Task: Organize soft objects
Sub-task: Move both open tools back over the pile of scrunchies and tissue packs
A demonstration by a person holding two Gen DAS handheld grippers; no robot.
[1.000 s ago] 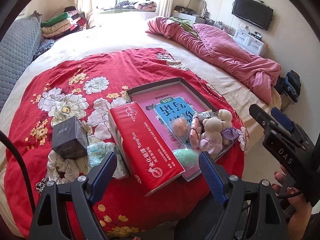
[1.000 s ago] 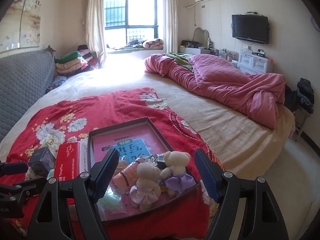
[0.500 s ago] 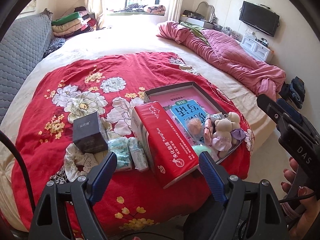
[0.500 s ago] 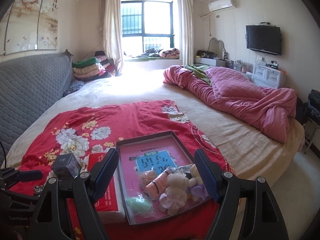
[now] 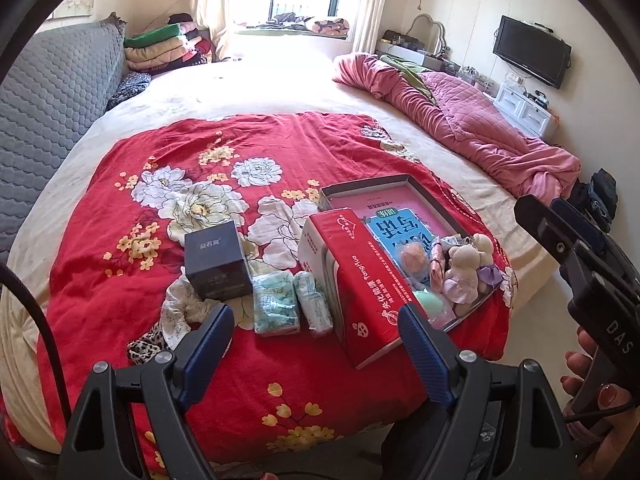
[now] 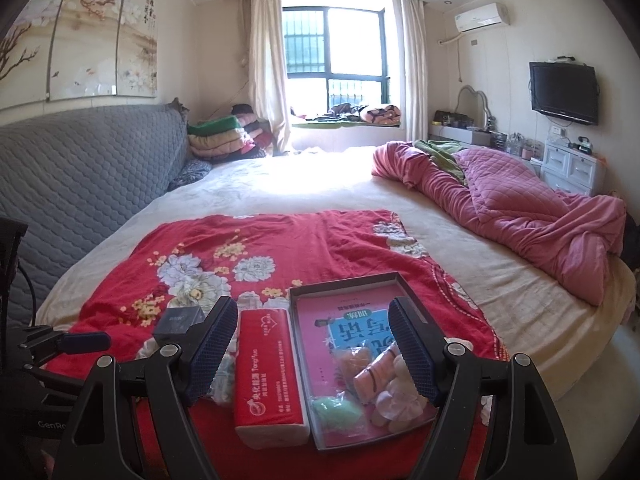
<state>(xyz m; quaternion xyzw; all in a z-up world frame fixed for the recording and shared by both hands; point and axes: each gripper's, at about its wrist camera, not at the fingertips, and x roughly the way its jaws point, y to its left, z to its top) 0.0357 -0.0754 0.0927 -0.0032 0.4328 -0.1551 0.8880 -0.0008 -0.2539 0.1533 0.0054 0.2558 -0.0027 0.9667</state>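
A shallow dark tray [image 5: 416, 185] [image 6: 304, 364] lies on the red floral blanket [image 5: 160, 208] [image 6: 248, 240], holding a book, two small plush bears [image 5: 466, 270], a striped pink toy [image 6: 374, 376], a peach ball [image 5: 414, 258] and a green sponge [image 6: 336, 410]. A red tissue pack [image 5: 360, 288] [image 6: 268, 368] lies left of the tray. Two small green tissue packets [image 5: 276, 304], a dark box [image 5: 216, 260] and a patterned cloth [image 5: 180, 312] lie further left. My left gripper [image 5: 316, 356] is open, above the near blanket edge. My right gripper [image 6: 310, 348] is open, over tray and pack.
A crumpled pink quilt [image 5: 472, 128] [image 6: 528, 208] lies on the bed's right side. A grey quilted headboard [image 6: 80, 168] runs along the left. Folded blankets [image 6: 224, 136] are stacked by the window. Drawers and a TV [image 6: 564, 92] stand at the right wall.
Both grippers have pulled back and risen from the bed, so the objects look smaller and more of the room shows. Nothing on the blanket has moved. Both stay open.
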